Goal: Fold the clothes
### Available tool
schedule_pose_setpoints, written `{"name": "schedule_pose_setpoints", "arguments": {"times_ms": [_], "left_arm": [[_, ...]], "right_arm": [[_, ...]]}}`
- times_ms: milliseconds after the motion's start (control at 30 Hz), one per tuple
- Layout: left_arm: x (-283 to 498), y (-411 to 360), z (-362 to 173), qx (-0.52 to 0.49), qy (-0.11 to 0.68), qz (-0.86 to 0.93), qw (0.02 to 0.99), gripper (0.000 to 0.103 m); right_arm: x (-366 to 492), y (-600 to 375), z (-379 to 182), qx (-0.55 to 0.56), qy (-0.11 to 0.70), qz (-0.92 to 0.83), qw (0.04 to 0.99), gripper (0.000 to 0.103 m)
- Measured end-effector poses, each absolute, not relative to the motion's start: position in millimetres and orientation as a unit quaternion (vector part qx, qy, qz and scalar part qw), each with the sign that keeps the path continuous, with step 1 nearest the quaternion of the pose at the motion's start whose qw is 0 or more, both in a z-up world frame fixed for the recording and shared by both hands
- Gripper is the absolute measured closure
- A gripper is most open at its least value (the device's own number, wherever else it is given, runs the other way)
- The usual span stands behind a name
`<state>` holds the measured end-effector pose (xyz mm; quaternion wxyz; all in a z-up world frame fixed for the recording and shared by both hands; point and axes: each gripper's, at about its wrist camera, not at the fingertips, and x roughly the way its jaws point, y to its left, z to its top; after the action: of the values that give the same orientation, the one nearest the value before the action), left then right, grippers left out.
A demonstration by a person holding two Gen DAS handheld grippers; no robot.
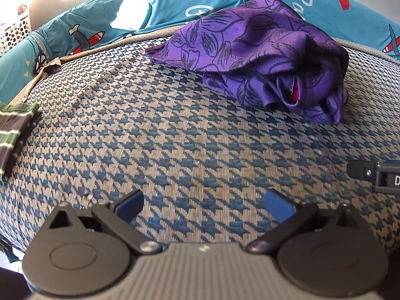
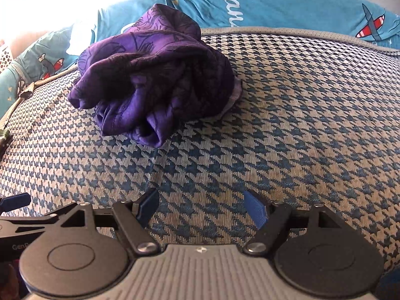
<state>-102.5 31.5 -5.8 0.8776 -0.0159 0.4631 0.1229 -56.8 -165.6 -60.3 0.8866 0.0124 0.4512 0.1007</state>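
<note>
A crumpled purple garment (image 1: 260,57) with a dark leaf print lies bunched on the houndstooth mat (image 1: 175,137), far right in the left wrist view and upper left in the right wrist view (image 2: 152,82). A bit of red shows inside its folds. My left gripper (image 1: 205,205) hovers open over bare mat, well short of the garment, nothing between its blue pads. My right gripper (image 2: 202,207) is also open and empty, nearer the viewer than the garment. The right gripper's side (image 1: 375,175) shows at the right edge of the left wrist view.
A folded green and brown striped cloth (image 1: 15,130) lies at the mat's left edge. Teal bedding (image 2: 275,5) with plane prints and white lettering runs behind the mat. A white perforated basket (image 1: 15,30) stands at the far left. The houndstooth mat (image 2: 300,125) spreads to the right.
</note>
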Motion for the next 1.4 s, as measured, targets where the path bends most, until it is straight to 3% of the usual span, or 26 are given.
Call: {"name": "schedule_pose_setpoints", "arguments": {"times_ms": [1400], "left_arm": [[-109.5, 28.4, -16.8, -0.041, 0.473, 0.132, 0.870, 0.000]], "right_arm": [[-65.8, -165.6, -61.8, -0.003, 0.449, 0.100, 0.888, 0.024]]}}
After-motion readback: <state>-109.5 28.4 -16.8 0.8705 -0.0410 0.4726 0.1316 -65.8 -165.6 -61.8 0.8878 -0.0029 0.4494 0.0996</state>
